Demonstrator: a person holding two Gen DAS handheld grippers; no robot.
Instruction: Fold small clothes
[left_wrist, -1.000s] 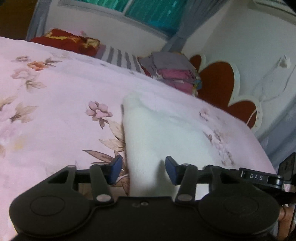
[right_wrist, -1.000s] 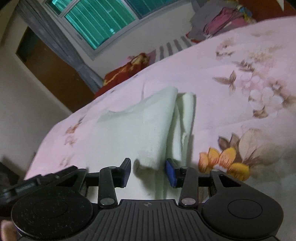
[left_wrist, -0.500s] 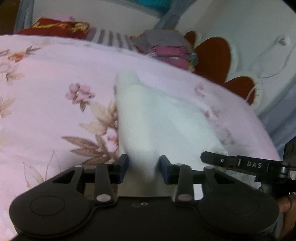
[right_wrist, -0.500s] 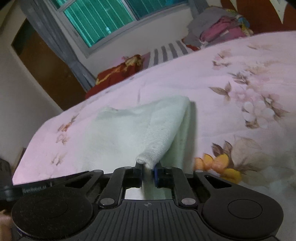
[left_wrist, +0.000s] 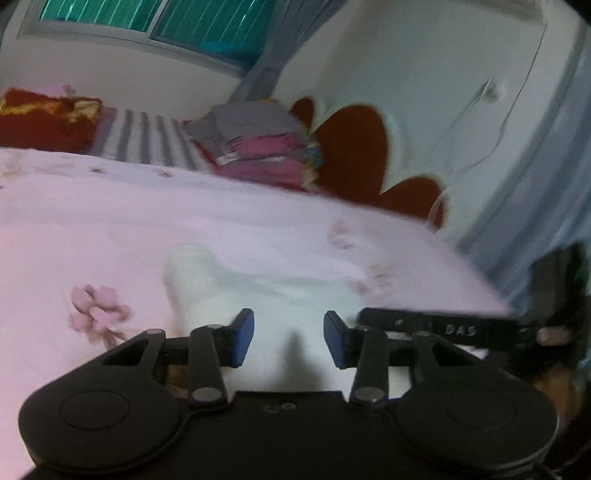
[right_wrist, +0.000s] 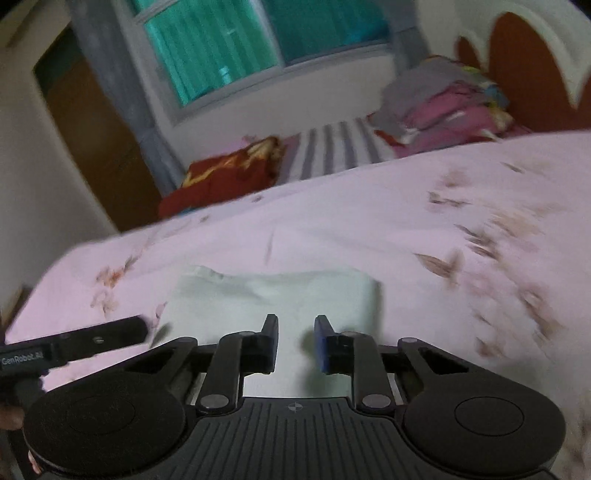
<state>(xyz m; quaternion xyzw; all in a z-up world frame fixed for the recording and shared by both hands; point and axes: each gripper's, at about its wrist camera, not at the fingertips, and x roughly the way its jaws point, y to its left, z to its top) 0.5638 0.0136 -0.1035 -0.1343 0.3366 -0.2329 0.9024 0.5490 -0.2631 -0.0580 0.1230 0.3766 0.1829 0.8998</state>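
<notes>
A small pale mint-white folded cloth of soft towelling (right_wrist: 273, 295) lies flat on the bed's pink floral bedspread (right_wrist: 369, 229), near the edge closest to both cameras. Its left border is slightly ragged and rumpled, the top edge runs fairly straight, and the right side ends in a neat rounded fold. The left hand-held gripper (left_wrist: 289, 334) hovers over the cloth's near part with its blue pads apart, its jaws having just been closing, nothing pinched between them. The right hand-held gripper (right_wrist: 296, 341) has just been opening; its jaws stand narrowly apart above the cloth, gripping nothing.
</notes>
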